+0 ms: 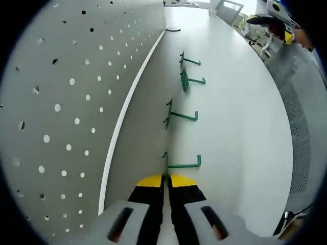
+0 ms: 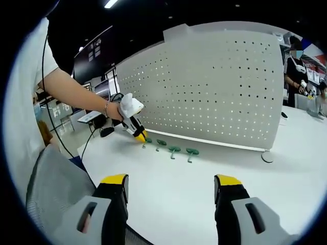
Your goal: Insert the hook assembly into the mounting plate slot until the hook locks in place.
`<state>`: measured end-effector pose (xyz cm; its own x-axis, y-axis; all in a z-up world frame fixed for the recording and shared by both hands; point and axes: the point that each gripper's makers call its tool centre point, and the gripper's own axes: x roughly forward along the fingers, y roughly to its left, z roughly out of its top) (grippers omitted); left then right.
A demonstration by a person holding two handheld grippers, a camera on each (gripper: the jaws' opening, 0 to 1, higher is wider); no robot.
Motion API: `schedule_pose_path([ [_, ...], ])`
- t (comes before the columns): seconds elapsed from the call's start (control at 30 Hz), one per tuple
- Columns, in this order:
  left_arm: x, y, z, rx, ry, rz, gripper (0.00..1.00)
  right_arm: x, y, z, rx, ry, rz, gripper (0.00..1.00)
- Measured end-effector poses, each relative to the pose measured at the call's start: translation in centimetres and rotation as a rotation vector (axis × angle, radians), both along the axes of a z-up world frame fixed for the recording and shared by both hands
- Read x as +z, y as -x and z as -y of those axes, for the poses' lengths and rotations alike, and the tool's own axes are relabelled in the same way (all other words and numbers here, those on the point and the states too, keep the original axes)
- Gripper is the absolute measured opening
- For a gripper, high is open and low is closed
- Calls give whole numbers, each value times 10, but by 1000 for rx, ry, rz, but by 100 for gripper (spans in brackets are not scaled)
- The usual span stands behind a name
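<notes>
While the left tool [image 1: 166, 179] pinches the nearest hook [image 1: 182, 164] beside the pegboard's [image 1: 71, 102] base edge, the right tool [image 2: 171, 185] gapes over bare table [image 2: 204, 168].

White table [image 2: 204, 189] in a dim room, ceiling light [image 2: 111, 3] on, grey mesh chair [image 1: 301, 138] beside it

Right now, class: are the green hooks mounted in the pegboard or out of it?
Out: all four green hooks lie on the white table, beside the pegboard.

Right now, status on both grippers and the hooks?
Left gripper shut, tips at nearest green hook. Right gripper open, empty, held back. Four hooks lying on table; none in pegboard. Nothing blocking.
</notes>
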<state>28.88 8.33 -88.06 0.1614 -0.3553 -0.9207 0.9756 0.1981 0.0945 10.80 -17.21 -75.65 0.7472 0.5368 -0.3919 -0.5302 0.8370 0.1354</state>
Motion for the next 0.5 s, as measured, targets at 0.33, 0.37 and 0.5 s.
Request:
schedule_pose_path([
  [0.33,12,-8,3,92,146,48,2,1,0,1,-3,0,2,66],
  [0.37,16,-9,5,96,171,54,2,0,0,1,-2,1,2,66],
  [0.5,28,-15,3,125,229,79,2,1,-2,-1,-1,-6,1,66],
])
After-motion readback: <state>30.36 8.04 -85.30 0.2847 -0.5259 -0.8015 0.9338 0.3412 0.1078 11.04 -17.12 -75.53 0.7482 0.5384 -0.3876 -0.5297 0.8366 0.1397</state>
